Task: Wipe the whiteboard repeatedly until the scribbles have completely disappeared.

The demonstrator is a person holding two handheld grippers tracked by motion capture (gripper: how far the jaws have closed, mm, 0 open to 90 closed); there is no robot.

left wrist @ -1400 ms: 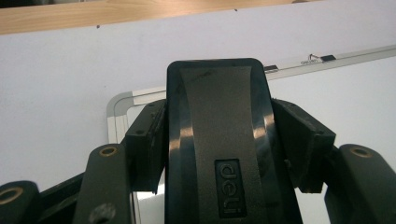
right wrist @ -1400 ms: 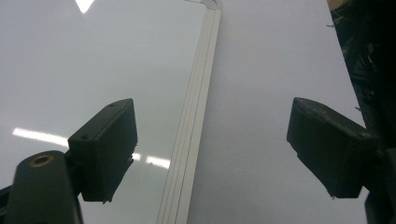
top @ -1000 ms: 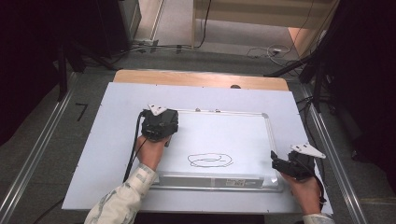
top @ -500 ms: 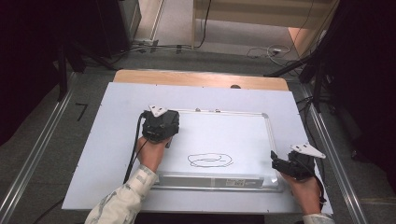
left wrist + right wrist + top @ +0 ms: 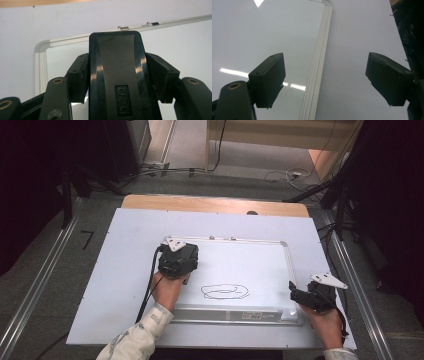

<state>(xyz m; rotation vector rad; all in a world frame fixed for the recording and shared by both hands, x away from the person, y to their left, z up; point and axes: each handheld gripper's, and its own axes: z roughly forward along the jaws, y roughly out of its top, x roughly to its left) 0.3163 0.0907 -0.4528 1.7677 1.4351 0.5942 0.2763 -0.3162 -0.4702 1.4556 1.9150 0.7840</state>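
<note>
High view: looked down from above the near side, well off the whiteboard [image 5: 250,265].
Left gripper view: close, faced its far-left corner.
Right gripper view: close, over its right edge.

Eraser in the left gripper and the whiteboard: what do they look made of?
Eraser: black moulded plastic, likely; glossy edges with highlights, a matte centre strip and an embossed "deli" logo. Its wiping pad is hidden. Whiteboard: smooth glossy white face, probably coated, since it mirrors the lights in the right gripper view; frame looks like ribbed silvery metal, with rounded corner pieces that may be plastic.
</note>
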